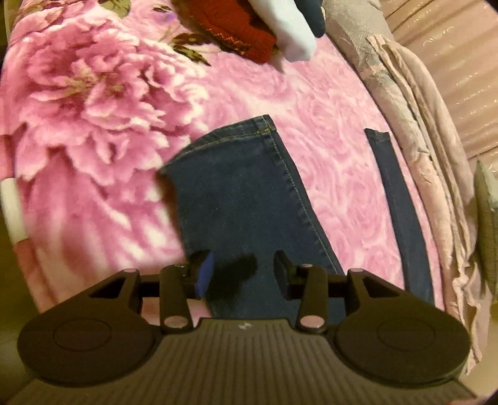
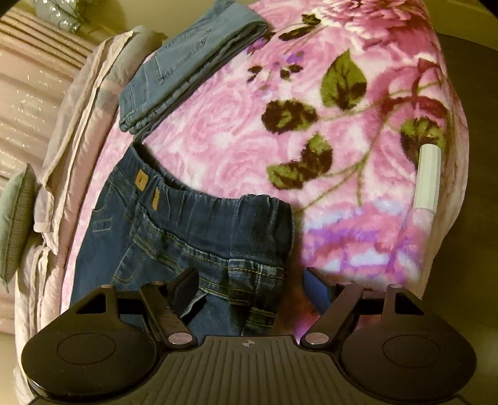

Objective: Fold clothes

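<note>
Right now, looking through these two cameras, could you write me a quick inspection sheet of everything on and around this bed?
Surface: pink floral blanket covering the bed.
Job's things: dark blue jeans lying flat, elastic waistband in the right view, leg hems in the left view.
Clutter: folded light blue jeans; red knit garment and a white garment piled at the far end; white cylinder at the blanket's edge.
Grippers: left gripper open over a leg; right gripper open over the waistband.
Cables: nothing seen.
Surroundings: crumpled beige sheet; grey cushion.
</note>
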A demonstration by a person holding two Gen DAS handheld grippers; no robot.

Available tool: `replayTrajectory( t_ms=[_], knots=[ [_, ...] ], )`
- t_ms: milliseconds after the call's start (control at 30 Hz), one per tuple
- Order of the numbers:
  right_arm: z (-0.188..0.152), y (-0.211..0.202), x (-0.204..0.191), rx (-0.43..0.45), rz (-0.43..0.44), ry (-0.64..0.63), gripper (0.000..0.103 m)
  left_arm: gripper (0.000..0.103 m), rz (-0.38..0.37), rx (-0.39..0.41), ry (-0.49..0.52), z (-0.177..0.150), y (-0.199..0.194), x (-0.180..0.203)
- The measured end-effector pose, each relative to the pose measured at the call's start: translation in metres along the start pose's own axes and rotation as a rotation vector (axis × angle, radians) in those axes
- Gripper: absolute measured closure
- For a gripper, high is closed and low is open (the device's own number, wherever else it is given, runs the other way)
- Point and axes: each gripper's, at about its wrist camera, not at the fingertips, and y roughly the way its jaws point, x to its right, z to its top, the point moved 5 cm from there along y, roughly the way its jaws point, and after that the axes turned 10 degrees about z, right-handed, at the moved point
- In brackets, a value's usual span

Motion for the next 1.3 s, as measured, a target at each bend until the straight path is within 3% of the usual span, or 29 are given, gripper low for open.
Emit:
replayTrajectory(
  t_ms=[167, 267, 300, 333, 367, 467, 567, 600, 700, 733, 800, 833, 867, 900, 967, 1000, 1100, 1133, 1233, 1300],
  knots=[
    [0.0, 0.003, -0.001, -0.009, -0.009, -0.01, 0.027, 0.054, 0.029, 0.049, -0.046, 0.017, 0.005, -0.017],
    [-0.001, 0.004, -0.001, -0.008, -0.012, -0.02, 0.026, 0.055, 0.047, 0.079, -0.074, 0.028, 0.007, -0.027],
    [-0.001, 0.004, -0.001, -0.009, -0.014, -0.025, 0.026, 0.063, 0.052, 0.09, -0.082, 0.031, 0.008, -0.031],
    [-0.001, 0.005, -0.002, -0.009, -0.017, -0.03, 0.026, 0.076, 0.047, 0.126, -0.037, 0.033, 0.001, -0.024],
    [-0.001, 0.005, -0.003, -0.012, -0.023, -0.037, 0.027, 0.1, 0.042, 0.163, 0.007, 0.035, -0.006, -0.017],
    [-0.002, 0.007, -0.006, -0.022, -0.043, -0.059, 0.027, 0.102, 0.026, 0.274, 0.144, 0.041, -0.028, 0.004],
    [-0.003, 0.01, -0.009, -0.033, -0.067, -0.085, 0.027, 0.099, 0.127, 0.42, 0.592, 0.021, -0.053, 0.032],
    [-0.004, 0.01, -0.01, -0.037, -0.075, -0.093, 0.027, 0.098, 0.169, 0.398, 0.645, 0.019, -0.044, 0.028],
    [-0.005, 0.013, -0.012, -0.048, -0.098, -0.119, 0.027, 0.093, 0.262, 0.209, 0.561, 0.028, 0.009, -0.009],
    [-0.005, 0.014, -0.013, -0.052, -0.106, -0.127, 0.027, 0.093, 0.262, 0.182, 0.516, 0.03, 0.018, -0.017],
    [-0.006, 0.015, -0.015, -0.06, -0.122, -0.144, 0.027, 0.09, 0.264, 0.203, 0.471, 0.032, 0.016, -0.02],
    [-0.005, 0.014, -0.016, -0.063, -0.141, -0.153, 0.027, 0.087, 0.296, 0.217, 0.467, 0.033, 0.012, -0.02],
    [-0.004, 0.01, -0.016, -0.056, -0.175, -0.163, 0.027, 0.076, 0.328, 0.232, 0.462, 0.035, 0.006, -0.02],
    [-0.003, 0.005, -0.018, -0.039, -0.208, -0.186, 0.026, 0.073, 0.4, 0.265, 0.454, 0.04, -0.001, -0.024],
    [-0.001, -0.006, -0.022, 0.0, -0.269, -0.239, 0.026, 0.079, 0.537, 0.328, 0.409, 0.055, -0.018, -0.036],
    [-0.002, -0.01, -0.029, 0.017, -0.283, -0.283, 0.026, 0.082, 0.559, 0.343, 0.373, 0.063, -0.026, -0.038],
    [-0.015, -0.012, -0.063, 0.037, -0.276, -0.507, 0.026, 0.082, 0.472, 0.315, 0.438, 0.063, -0.034, -0.013],
    [-0.024, -0.008, -0.077, 0.025, -0.259, -0.6, 0.026, 0.082, 0.422, 0.295, 0.531, 0.053, -0.029, 0.007],
    [-0.058, 0.017, -0.107, -0.069, -0.183, -0.822, 0.026, 0.08, 0.238, 0.199, 0.794, -0.002, -0.003, 0.058],
    [-0.074, 0.036, -0.106, -0.148, -0.183, -0.876, 0.026, 0.08, 0.194, 0.109, 0.876, -0.038, 0.022, 0.068]
  ],
)
